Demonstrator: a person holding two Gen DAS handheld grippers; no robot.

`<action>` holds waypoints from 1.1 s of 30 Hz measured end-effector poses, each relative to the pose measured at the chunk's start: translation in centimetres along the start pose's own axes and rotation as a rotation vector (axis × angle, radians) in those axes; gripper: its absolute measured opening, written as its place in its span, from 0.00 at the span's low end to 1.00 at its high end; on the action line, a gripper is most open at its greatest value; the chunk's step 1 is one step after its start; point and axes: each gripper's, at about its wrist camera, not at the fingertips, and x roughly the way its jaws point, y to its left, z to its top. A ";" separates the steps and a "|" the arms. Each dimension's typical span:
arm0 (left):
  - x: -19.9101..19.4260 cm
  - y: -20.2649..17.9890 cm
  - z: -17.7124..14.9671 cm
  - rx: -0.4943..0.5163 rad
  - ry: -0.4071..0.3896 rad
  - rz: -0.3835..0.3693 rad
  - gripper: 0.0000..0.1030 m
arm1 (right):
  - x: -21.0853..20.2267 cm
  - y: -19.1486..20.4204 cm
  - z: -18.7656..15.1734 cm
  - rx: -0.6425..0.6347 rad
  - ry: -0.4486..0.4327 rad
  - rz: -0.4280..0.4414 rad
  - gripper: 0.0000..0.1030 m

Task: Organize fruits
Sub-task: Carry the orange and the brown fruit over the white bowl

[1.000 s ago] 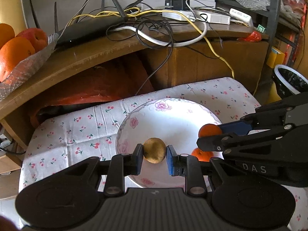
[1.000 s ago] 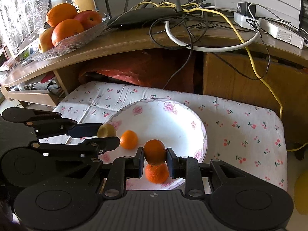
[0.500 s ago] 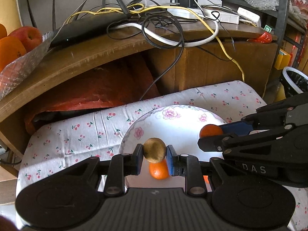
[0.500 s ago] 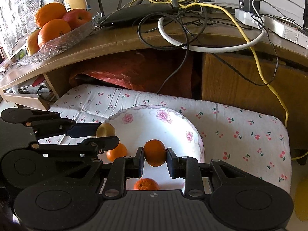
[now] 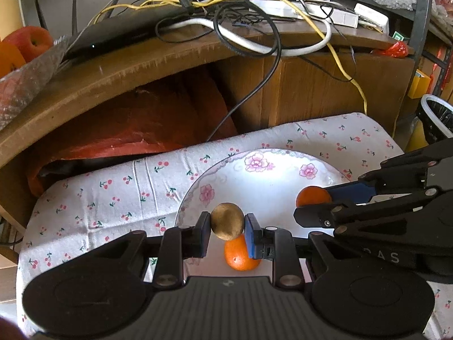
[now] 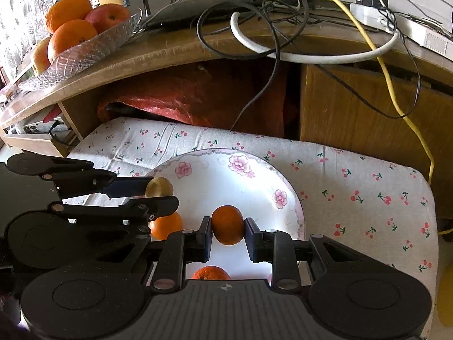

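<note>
My left gripper (image 5: 227, 224) is shut on a small brown round fruit (image 5: 226, 221), held above the near left rim of a white floral plate (image 5: 263, 181). My right gripper (image 6: 228, 228) is shut on a small orange mandarin (image 6: 228, 224) over the same plate (image 6: 226, 181). In the left wrist view the right gripper's mandarin (image 5: 312, 197) shows at the right, and another mandarin (image 5: 240, 255) lies on the plate below my fingers. In the right wrist view two mandarins rest on the plate, one (image 6: 165, 225) under the left gripper, one (image 6: 211, 273) at the near edge.
The plate sits on a cherry-print cloth (image 6: 354, 187). Behind it runs a wooden shelf (image 6: 175, 53) with a router, tangled cables (image 6: 271, 28) and a glass dish (image 6: 85, 48) of oranges and apples at the left. A red bag (image 5: 136, 124) lies under the shelf.
Both grippers have drawn back toward me and risen with their fruits still held; the plate and the loose mandarins now sit lower and nearer in both views.
</note>
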 end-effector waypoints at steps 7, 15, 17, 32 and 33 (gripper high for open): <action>0.3 0.0 0.0 -0.002 -0.001 -0.001 0.31 | 0.3 -0.1 0.0 0.005 0.004 0.004 0.23; 0.4 0.0 0.1 -0.013 -0.004 -0.006 0.32 | 1.1 0.1 -0.4 -0.020 0.024 -0.005 0.24; 0.4 0.2 0.1 -0.022 -0.003 -0.010 0.32 | 1.1 0.1 -0.3 -0.018 0.022 -0.004 0.24; 0.5 -0.1 0.0 -0.004 -0.010 0.010 0.32 | 1.1 0.1 -0.3 -0.028 0.026 -0.025 0.25; 0.5 -0.2 0.0 -0.003 -0.010 0.011 0.32 | 1.1 0.1 -0.3 -0.028 0.026 -0.026 0.25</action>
